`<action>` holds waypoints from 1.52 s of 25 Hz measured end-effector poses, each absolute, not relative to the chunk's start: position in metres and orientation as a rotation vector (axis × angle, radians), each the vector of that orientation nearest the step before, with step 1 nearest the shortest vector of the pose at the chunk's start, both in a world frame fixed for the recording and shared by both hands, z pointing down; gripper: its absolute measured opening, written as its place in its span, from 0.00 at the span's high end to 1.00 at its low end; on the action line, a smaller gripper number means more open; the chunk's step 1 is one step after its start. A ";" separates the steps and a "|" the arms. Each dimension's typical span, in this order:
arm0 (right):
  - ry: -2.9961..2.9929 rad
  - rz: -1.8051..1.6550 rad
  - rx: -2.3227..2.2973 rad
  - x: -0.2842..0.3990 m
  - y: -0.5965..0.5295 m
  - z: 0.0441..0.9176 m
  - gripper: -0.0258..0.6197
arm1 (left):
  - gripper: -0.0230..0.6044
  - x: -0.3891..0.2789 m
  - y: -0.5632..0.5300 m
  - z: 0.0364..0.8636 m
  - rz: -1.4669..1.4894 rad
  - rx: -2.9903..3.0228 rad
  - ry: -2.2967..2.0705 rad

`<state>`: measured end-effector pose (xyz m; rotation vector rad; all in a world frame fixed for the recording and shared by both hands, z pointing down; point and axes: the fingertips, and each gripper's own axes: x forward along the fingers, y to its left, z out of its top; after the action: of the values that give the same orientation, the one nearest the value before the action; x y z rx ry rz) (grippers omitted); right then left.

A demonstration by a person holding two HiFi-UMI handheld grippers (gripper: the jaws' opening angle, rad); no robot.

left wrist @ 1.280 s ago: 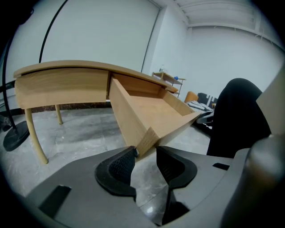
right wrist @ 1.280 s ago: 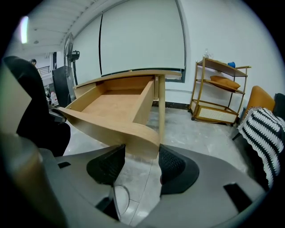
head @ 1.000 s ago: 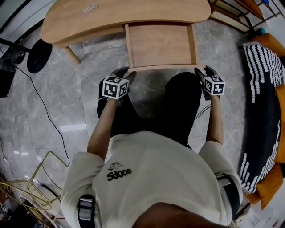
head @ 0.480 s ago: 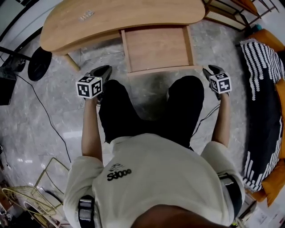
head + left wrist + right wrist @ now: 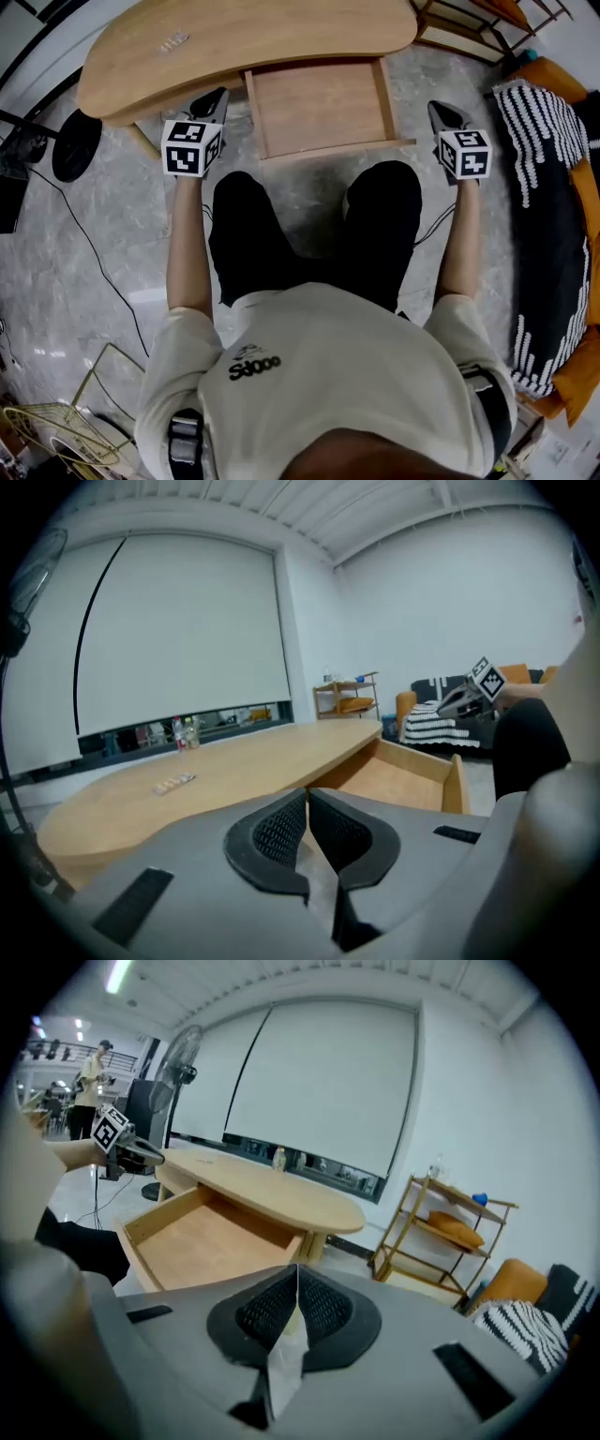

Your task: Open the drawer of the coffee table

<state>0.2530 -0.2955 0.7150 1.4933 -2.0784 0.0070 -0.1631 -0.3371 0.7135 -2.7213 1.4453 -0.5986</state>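
Observation:
The light wooden coffee table [image 5: 234,42] has its drawer [image 5: 319,103] pulled out toward me, and the drawer is empty. My left gripper [image 5: 216,96] hovers left of the drawer, over the table's front edge. My right gripper [image 5: 437,109] hangs right of the drawer over the floor. Neither touches the drawer. Both sets of jaws have just been closing and now stand shut with nothing between them. The left gripper view looks past the left gripper [image 5: 307,803] over the tabletop [image 5: 216,780] to the drawer [image 5: 398,780]. The right gripper [image 5: 297,1279] looks down on the drawer [image 5: 202,1237].
My knees in black trousers [image 5: 309,225] sit just before the drawer front. A small strip [image 5: 173,40] lies on the tabletop. A black fan base [image 5: 77,145] and cable are at the left. A striped cushion [image 5: 544,187] lies right; a wooden shelf [image 5: 469,28] stands back right.
Both grippers have let go of the drawer front's corners, risen and spread apart, and their jaws have closed. The drawer stays pulled out.

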 end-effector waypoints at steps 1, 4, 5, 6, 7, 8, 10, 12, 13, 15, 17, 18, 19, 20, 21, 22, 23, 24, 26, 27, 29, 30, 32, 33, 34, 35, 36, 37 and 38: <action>-2.100 -0.046 1.500 0.239 -0.300 0.701 0.95 | 0.92 -0.158 -0.340 0.707 -0.583 -2.708 1.445; -2.193 -0.171 1.510 0.199 -0.313 0.659 0.95 | 0.92 -0.142 -0.347 0.687 -0.521 -2.680 1.449; -2.222 -0.202 1.509 0.187 -0.316 0.647 0.95 | 0.92 -0.135 -0.349 0.682 -0.504 -2.672 1.447; -2.247 -0.230 1.504 0.177 -0.319 0.637 0.95 | 0.92 -0.128 -0.350 0.677 -0.488 -2.668 1.443; -2.269 -0.255 1.495 0.167 -0.322 0.629 0.95 | 0.92 -0.122 -0.351 0.673 -0.475 -2.666 1.437; -2.289 -0.276 1.481 0.160 -0.325 0.623 0.95 | 0.92 -0.115 -0.352 0.671 -0.467 -2.666 1.432; -2.318 -0.299 1.447 0.150 -0.330 0.620 0.95 | 0.92 -0.105 -0.353 0.668 -0.467 -2.656 1.426; -2.329 -0.302 1.427 0.149 -0.337 0.623 0.95 | 0.92 -0.098 -0.357 0.667 -0.485 -2.644 1.419; -2.328 -0.300 1.422 0.151 -0.343 0.627 0.95 | 0.92 -0.095 -0.360 0.668 -0.495 -2.641 1.415; -2.333 -0.291 1.413 0.154 -0.355 0.634 0.95 | 0.92 -0.091 -0.369 0.670 -0.505 -2.634 1.412; -2.349 -0.280 1.398 0.155 -0.369 0.642 0.95 | 0.92 -0.088 -0.380 0.672 -0.492 -2.614 1.417; -2.356 -0.277 1.392 0.156 -0.376 0.645 0.95 | 0.92 -0.085 -0.387 0.672 -0.481 -2.601 1.416; -2.363 -0.272 1.389 0.158 -0.384 0.649 0.95 | 0.92 -0.083 -0.393 0.673 -0.469 -2.590 1.415; -2.369 -0.263 1.387 0.159 -0.392 0.653 0.95 | 0.92 -0.080 -0.400 0.675 -0.455 -2.586 1.418; -2.377 -0.248 1.388 0.161 -0.400 0.658 0.95 | 0.92 -0.079 -0.406 0.679 -0.442 -2.592 1.429; -2.383 -0.231 1.388 0.163 -0.407 0.663 0.95 | 0.92 -0.079 -0.412 0.683 -0.433 -2.603 1.451; -2.387 -0.213 1.386 0.165 -0.414 0.669 0.95 | 0.92 -0.079 -0.416 0.688 -0.431 -2.611 1.476; -2.389 -0.199 1.382 0.167 -0.420 0.674 0.95 | 0.92 -0.079 -0.420 0.693 -0.436 -2.614 1.500; -2.391 -0.181 1.363 0.171 -0.432 0.684 0.95 | 0.92 -0.078 -0.426 0.703 -0.460 -2.617 1.529; -2.392 -0.173 1.354 0.173 -0.439 0.687 0.95 | 0.92 -0.077 -0.430 0.708 -0.474 -2.620 1.539; -2.389 -0.154 1.342 0.178 -0.451 0.695 0.95 | 0.92 -0.075 -0.437 0.716 -0.497 -2.627 1.562; -2.386 -0.142 1.338 0.180 -0.457 0.698 0.95 | 0.92 -0.074 -0.440 0.719 -0.501 -2.630 1.571; -2.378 -0.117 1.327 0.184 -0.466 0.706 0.95 | 0.92 -0.073 -0.446 0.721 -0.492 -2.634 1.586; -2.378 -0.098 1.320 0.185 -0.471 0.709 0.95 | 0.92 -0.074 -0.448 0.721 -0.487 -2.635 1.597; -2.386 -0.071 1.317 0.186 -0.474 0.713 0.95 | 0.92 -0.075 -0.448 0.721 -0.483 -2.641 1.610; -2.403 -0.035 1.320 0.187 -0.477 0.716 0.95 | 0.92 -0.076 -0.448 0.721 -0.481 -2.653 1.624; -2.424 0.008 1.327 0.188 -0.478 0.717 0.95 | 0.92 -0.077 -0.448 0.721 -0.482 -2.671 1.639; -2.436 0.049 1.336 0.190 -0.480 0.717 0.95 | 0.92 -0.078 -0.449 0.722 -0.487 -2.693 1.659; -2.430 0.080 1.342 0.193 -0.482 0.716 0.95 | 0.92 -0.080 -0.450 0.721 -0.498 -2.710 1.684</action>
<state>0.1927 -0.4815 0.7163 1.3424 -2.4303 0.0800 -0.0797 -0.4502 0.7208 -2.7096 1.6836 -0.4981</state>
